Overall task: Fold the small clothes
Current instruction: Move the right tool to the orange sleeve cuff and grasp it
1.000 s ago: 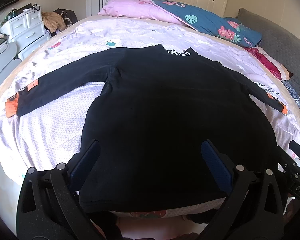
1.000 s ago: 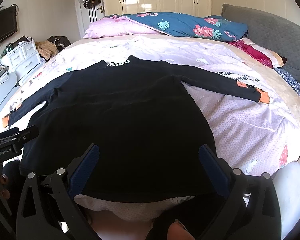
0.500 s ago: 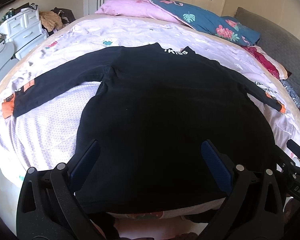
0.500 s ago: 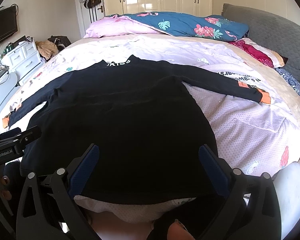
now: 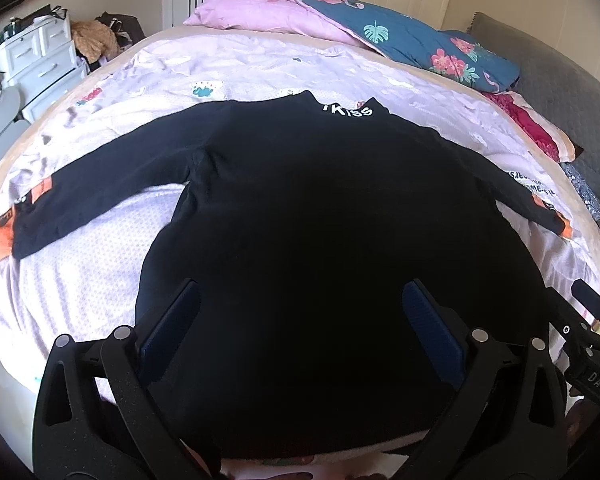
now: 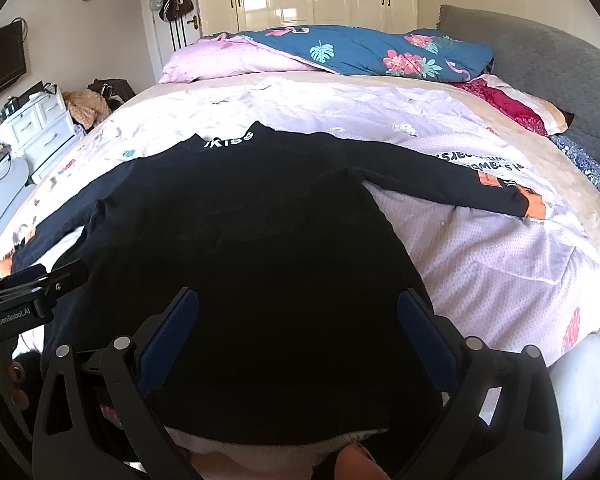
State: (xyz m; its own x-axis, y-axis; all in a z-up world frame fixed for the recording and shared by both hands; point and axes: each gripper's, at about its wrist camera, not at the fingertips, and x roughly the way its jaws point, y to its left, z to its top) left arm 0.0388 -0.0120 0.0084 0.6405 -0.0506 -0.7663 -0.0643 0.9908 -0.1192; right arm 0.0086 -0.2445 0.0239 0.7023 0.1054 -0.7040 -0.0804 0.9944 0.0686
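A: Black top [image 5: 324, 216] lies flat on the bed [image 6: 480, 256], collar away, sleeves spread to both sides; hem nearest the tools.

B: Left hand-held gripper [image 5: 300, 320] and right hand-held gripper [image 6: 298, 328] hover over the hem, jaws wide apart, holding nothing.

A: Judged step: take the first fold; pinch one sleeve cuff [image 5: 4, 240] or a hem corner, carry it straight across, keeping the edge taut and the cloth unwrinkled.

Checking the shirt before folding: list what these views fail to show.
- Black shirt hem: left wrist view, hidden behind the open left gripper.
- Same hem, right wrist view: behind the open right gripper.
- Sleeve patch print: too small.
- Shirt folds: lost in shadow.
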